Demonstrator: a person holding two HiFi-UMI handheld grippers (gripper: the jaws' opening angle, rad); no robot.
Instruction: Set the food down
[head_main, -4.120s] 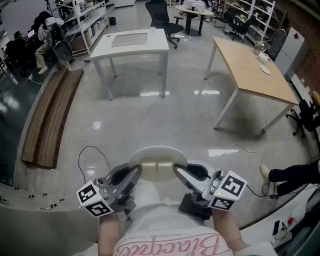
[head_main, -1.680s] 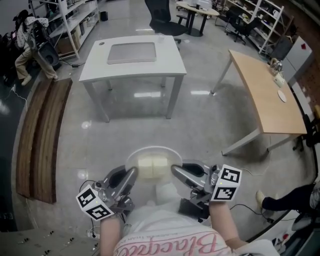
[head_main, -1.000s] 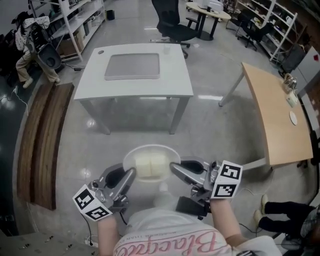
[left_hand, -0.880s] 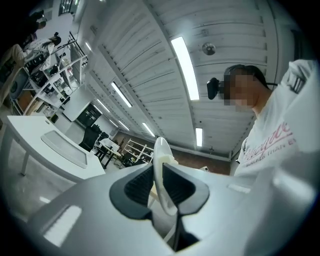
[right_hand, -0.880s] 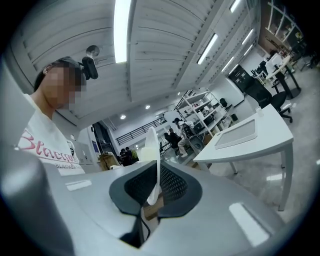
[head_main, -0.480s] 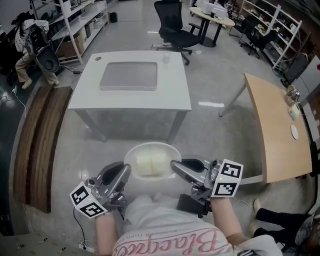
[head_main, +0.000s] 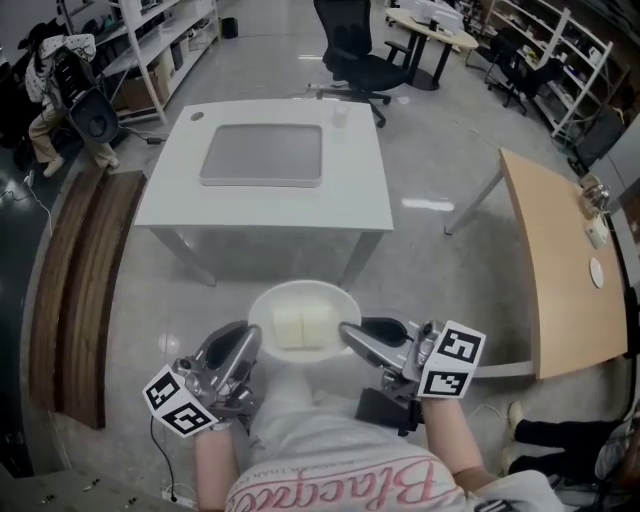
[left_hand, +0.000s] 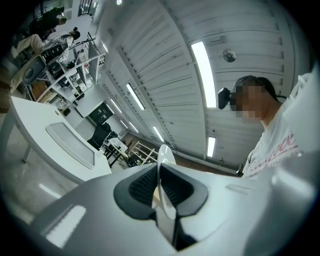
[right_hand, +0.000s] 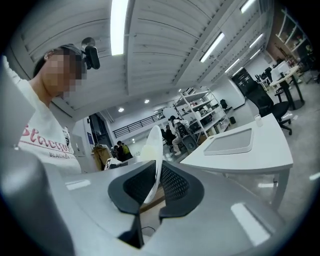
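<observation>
A white plate (head_main: 301, 289) carries two pale yellow blocks of food (head_main: 300, 328). It hangs level in the air in front of the person, above the floor and short of the white table (head_main: 362, 205). My left gripper (head_main: 250, 336) is shut on the plate's left rim, and that rim (left_hand: 164, 155) shows edge-on between the pads. My right gripper (head_main: 347, 332) grips the right rim. Its jaws are opening, with the rim (right_hand: 155, 144) still pinched between the pads.
The white table bears a flat grey tray (head_main: 263, 154) and a small cup (head_main: 340, 117) at its far edge. A wooden bench (head_main: 75, 290) runs along the left. A wooden table (head_main: 565, 260) stands at the right and an office chair (head_main: 350, 40) beyond.
The white table has drawn closer and lower in the head view as the person walks toward it. The plate stays held between both grippers as before.
</observation>
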